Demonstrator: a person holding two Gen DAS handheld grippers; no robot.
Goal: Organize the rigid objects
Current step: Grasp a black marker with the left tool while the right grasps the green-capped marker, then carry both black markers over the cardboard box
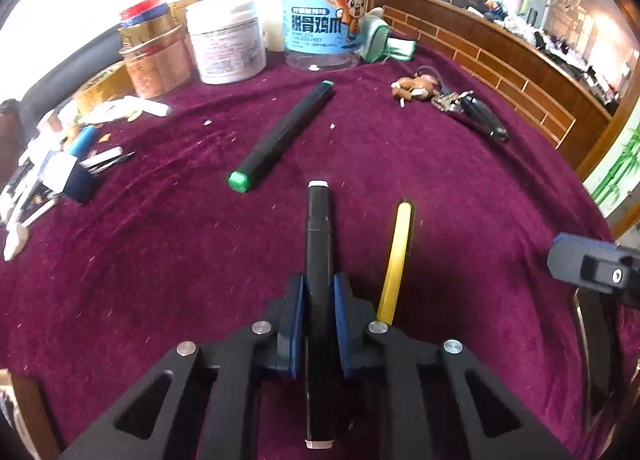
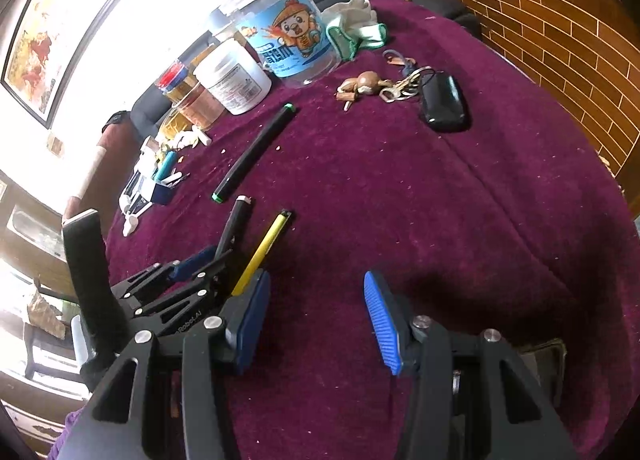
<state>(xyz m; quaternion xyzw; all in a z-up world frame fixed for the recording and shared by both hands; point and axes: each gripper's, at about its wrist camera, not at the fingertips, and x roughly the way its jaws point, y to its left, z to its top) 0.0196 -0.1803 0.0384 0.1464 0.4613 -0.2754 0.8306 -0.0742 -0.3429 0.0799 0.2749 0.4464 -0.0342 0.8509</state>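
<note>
Holding a black marker with a white cap (image 1: pixel 319 244), the left claw (image 1: pixel 319 292) pinches the barrel between its blue pads, roughly at mid-length, with the capped end pointing toward the far edge of the bench (image 1: pixel 500 188). Whether the marker's tip clears the purple cloth cannot be told. A yellow pen (image 1: pixel 396 260) lies just beside it on the right, roughly parallel; a green-capped marker (image 1: pixel 282 136) lies farther out toward the jars (image 1: pixel 324 12) at the far edge. The right claw (image 2: pixel 316 320) stands spread and empty over bare cloth.

Judgement: the step is setting this marker in line with the other pens. Recommended: keep the pinch firm, lower the barrel flat beside the yellow pen without nudging it, release only once it rests. Risk: round barrels may roll on the cloth.
</note>
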